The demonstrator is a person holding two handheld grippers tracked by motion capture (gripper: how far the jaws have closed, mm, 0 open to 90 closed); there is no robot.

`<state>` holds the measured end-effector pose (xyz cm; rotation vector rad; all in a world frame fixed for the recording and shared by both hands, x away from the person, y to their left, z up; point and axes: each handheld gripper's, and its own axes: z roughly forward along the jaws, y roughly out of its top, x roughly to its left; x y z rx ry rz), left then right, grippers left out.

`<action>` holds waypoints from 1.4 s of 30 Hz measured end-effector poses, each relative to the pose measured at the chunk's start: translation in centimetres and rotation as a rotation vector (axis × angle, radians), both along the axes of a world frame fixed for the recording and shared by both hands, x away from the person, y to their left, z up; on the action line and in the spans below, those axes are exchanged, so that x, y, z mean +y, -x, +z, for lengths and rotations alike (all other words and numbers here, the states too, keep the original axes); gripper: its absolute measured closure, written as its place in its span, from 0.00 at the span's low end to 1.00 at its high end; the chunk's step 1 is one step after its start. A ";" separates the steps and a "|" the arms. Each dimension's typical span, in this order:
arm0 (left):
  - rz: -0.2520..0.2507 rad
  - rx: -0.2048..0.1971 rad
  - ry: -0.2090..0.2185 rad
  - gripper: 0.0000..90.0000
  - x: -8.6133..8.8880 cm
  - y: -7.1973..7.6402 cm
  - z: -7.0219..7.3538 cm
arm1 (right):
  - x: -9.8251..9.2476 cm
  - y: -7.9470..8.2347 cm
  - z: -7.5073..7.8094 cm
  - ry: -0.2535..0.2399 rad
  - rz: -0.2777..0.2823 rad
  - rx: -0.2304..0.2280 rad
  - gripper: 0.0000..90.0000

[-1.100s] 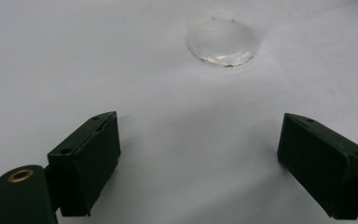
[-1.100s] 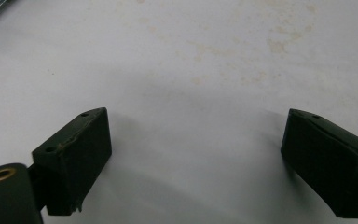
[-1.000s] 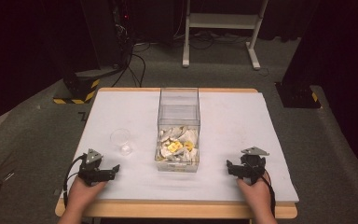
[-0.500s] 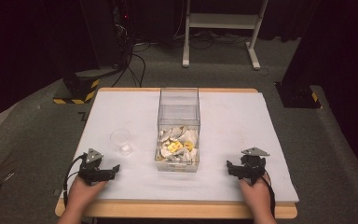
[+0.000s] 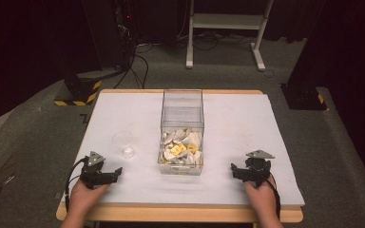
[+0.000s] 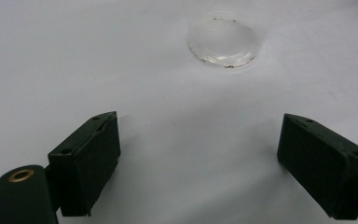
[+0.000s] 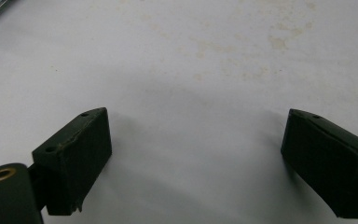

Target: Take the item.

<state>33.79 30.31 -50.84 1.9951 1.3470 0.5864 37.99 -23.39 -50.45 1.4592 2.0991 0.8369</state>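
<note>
A clear plastic box [image 5: 182,128] stands mid-table, its near half heaped with white and yellow wrapped pieces [image 5: 180,148]. Left of it is a small clear cup [image 5: 123,144], upright and apparently empty; its round base [image 6: 223,44] shows ahead of the left jaws. My left gripper [image 5: 116,172] rests on the white sheet near the front left, open, nothing between its jaws [image 6: 198,168]. The right gripper [image 5: 234,170] rests at the front right, also open and empty [image 7: 196,163], pointing toward the box.
The white sheet [image 5: 228,118] covers a wooden table whose front edge [image 5: 180,213] runs just behind both hands. Faint brownish stains [image 7: 261,42] mark the sheet ahead of the right gripper. Cables and a metal stand sit on the floor beyond the table.
</note>
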 end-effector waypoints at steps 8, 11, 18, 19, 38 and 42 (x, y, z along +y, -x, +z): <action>-0.001 0.029 0.002 0.16 -0.1 -0.3 0.4 | 0.0 0.1 0.0 0.001 0.002 -0.001 0.09; -0.014 0.024 -0.002 0.15 -0.3 -0.3 0.6 | 0.0 0.1 0.0 -0.004 -0.002 0.003 0.09; -0.040 0.011 0.024 0.11 -0.2 0.6 1.2 | 0.0 0.1 0.0 -0.005 0.000 0.002 0.09; -0.041 0.007 0.017 0.10 -0.2 0.6 1.3 | 0.0 0.1 0.0 -0.005 0.000 0.001 0.09; -0.063 -0.020 0.105 0.09 0.9 1.5 1.8 | 0.0 0.1 0.0 -0.002 0.001 0.001 0.09; -0.066 -0.038 0.102 0.09 0.6 1.7 2.2 | 0.0 0.1 -0.1 -0.003 -0.001 -0.001 0.09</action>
